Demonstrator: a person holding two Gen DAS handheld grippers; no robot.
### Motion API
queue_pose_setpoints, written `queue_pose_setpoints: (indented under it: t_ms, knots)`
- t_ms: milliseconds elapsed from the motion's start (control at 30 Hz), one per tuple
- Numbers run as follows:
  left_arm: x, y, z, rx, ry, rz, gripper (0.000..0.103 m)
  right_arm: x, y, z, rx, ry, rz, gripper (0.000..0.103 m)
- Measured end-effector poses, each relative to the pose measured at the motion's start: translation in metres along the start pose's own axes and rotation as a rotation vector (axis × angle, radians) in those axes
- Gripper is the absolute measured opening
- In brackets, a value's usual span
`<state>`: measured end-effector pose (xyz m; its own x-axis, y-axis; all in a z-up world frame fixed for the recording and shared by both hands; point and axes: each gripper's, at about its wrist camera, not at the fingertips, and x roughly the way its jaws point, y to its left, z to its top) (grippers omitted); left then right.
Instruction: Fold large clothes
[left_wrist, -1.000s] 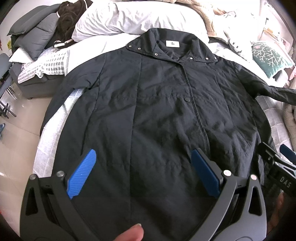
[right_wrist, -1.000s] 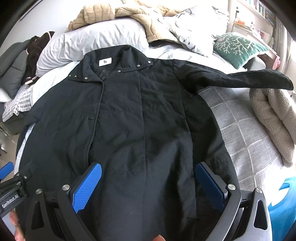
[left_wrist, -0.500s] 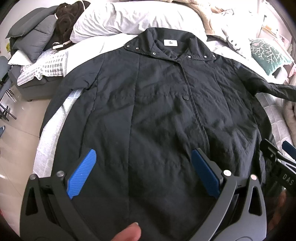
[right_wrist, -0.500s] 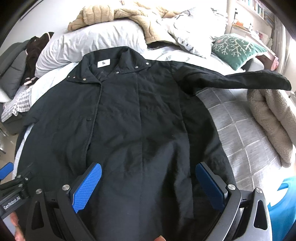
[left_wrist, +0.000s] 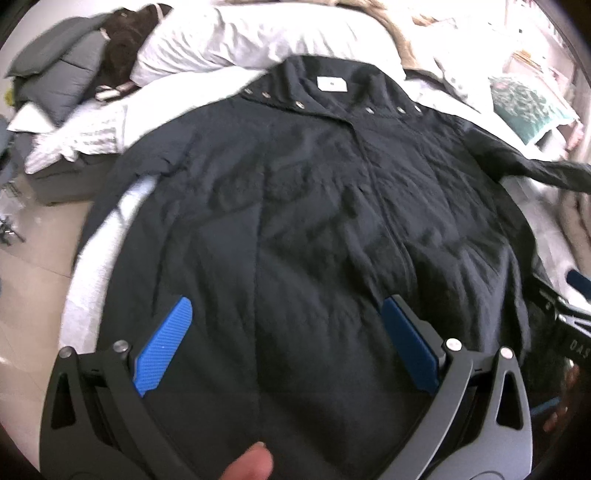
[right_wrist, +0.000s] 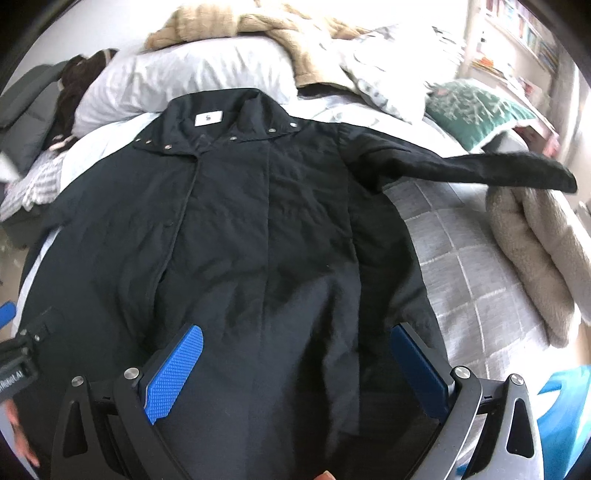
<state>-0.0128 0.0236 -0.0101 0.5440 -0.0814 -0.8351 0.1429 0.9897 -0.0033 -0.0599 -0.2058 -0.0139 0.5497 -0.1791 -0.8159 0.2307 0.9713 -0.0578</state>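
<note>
A long black coat (left_wrist: 314, 221) lies flat, front up, on a bed, collar and white label at the far end; it also shows in the right wrist view (right_wrist: 266, 240). Its right sleeve (right_wrist: 461, 170) stretches out to the right. Its left sleeve (left_wrist: 110, 206) hangs over the bed's left edge. My left gripper (left_wrist: 288, 339) is open and empty above the coat's lower left part. My right gripper (right_wrist: 299, 362) is open and empty above the lower right part. Each gripper shows at the edge of the other's view.
White pillows (right_wrist: 184, 85) and a beige blanket (right_wrist: 258, 26) lie at the head of the bed. A green cushion (right_wrist: 476, 107) and a fluffy beige throw (right_wrist: 535, 258) lie at the right on the grey checked bedspread (right_wrist: 472, 280). A grey sofa with clothes (left_wrist: 55, 85) stands left.
Both grippers have moved forward over the coat towards its collar, which looks closer now. The jaws stay open. The coat has not moved.
</note>
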Motion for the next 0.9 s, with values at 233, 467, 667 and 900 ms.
queue_pose_setpoints:
  t_ms: [233, 467, 667, 900]
  knots:
    - [0.0, 0.028, -0.006, 0.068, 0.098, -0.102, 0.102, -0.008, -0.03, -0.005, -0.047, 0.02, 0.058, 0.103]
    - [0.007, 0.115, -0.019, -0.036, 0.124, -0.013, 0.102, 0.001, -0.09, -0.026, 0.049, 0.12, 0.107, 0.103]
    - [0.032, 0.179, -0.051, -0.152, 0.27, -0.049, 0.102, 0.015, -0.125, -0.055, 0.144, 0.235, 0.229, 0.102]
    - [0.055, 0.186, -0.092, -0.243, 0.447, -0.299, 0.096, 0.045, -0.149, -0.084, 0.304, 0.367, 0.33, 0.094]
